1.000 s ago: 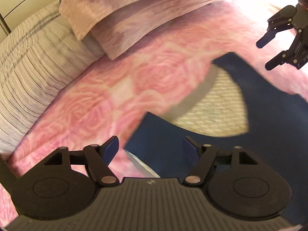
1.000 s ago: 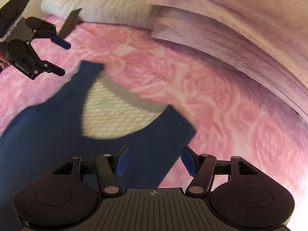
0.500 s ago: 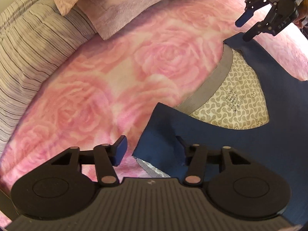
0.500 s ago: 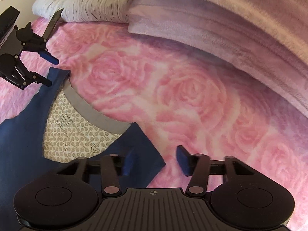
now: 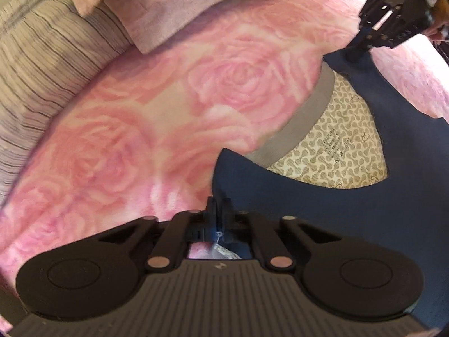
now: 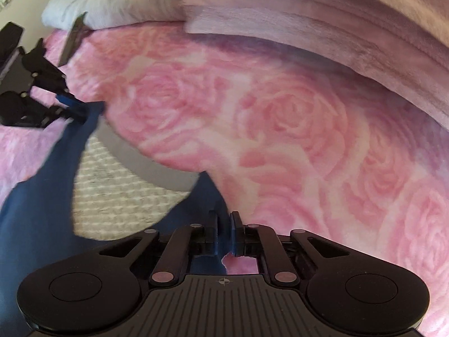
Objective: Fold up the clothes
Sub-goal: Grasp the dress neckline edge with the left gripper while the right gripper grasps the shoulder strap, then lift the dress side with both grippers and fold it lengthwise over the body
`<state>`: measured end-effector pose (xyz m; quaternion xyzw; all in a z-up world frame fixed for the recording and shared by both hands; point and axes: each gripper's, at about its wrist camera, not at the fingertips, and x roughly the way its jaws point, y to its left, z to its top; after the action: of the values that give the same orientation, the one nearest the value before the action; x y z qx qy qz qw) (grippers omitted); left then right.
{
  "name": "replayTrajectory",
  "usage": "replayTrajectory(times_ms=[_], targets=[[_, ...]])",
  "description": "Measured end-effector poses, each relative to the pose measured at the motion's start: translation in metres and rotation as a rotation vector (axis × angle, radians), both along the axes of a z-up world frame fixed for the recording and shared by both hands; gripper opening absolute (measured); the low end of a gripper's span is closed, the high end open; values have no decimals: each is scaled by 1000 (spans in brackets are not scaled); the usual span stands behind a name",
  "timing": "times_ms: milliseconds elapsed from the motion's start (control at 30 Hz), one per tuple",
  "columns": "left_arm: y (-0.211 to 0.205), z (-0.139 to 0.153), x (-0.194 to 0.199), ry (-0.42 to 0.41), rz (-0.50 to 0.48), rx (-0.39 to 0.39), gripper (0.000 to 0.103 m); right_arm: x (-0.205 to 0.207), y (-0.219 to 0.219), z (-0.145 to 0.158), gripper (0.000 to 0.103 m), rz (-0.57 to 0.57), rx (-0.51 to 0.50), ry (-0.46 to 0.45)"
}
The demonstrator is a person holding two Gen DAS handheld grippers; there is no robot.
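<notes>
A navy blue top (image 5: 322, 219) with a grey neckband and a patterned beige lining (image 5: 336, 151) lies on a pink rose-print blanket (image 5: 140, 129). My left gripper (image 5: 219, 210) is shut on one shoulder corner of the top. My right gripper (image 6: 223, 224) is shut on the other shoulder corner (image 6: 207, 193). Each gripper shows in the other's view: the right one at the far right (image 5: 362, 42), the left one at the far left (image 6: 70, 109), each closed on the top's cloth.
A striped white pillow (image 5: 36, 64) and folded mauve blankets (image 5: 168, 11) lie at the head of the bed. In the right wrist view the mauve blankets (image 6: 336, 33) run along the top and right, with the white pillow (image 6: 120, 2) at top left.
Both grippers were open above the top's shoulders. They have come down and shut, each on a shoulder corner of the navy top.
</notes>
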<state>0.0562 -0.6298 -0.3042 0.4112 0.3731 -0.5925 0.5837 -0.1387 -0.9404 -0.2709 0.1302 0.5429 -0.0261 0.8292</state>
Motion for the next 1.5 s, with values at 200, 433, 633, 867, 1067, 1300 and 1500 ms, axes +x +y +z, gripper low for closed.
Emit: replayTrajectory(times_ms=[200, 433, 633, 867, 1067, 1300, 1500], targets=[[42, 47, -26, -42, -58, -101, 1, -29, 41, 57, 5, 26, -81, -89], [135, 109, -92, -29, -173, -188, 1, -110, 126, 124, 5, 77, -158, -155], [237, 131, -180, -33, -297, -192, 0, -197, 235, 138, 4, 157, -222, -123], [338, 114, -274, -116, -379, -140, 0, -283, 358, 97, 2, 314, -326, -53], [378, 88, -341, -201, -406, -124, 0, -336, 412, 51, 1, 365, -403, -81], [416, 67, -396, -348, -415, -127, 0, -389, 449, 24, 1, 406, -511, -154], [442, 35, -424, -415, -427, -187, 0, -419, 481, -5, 1, 360, -593, -218]])
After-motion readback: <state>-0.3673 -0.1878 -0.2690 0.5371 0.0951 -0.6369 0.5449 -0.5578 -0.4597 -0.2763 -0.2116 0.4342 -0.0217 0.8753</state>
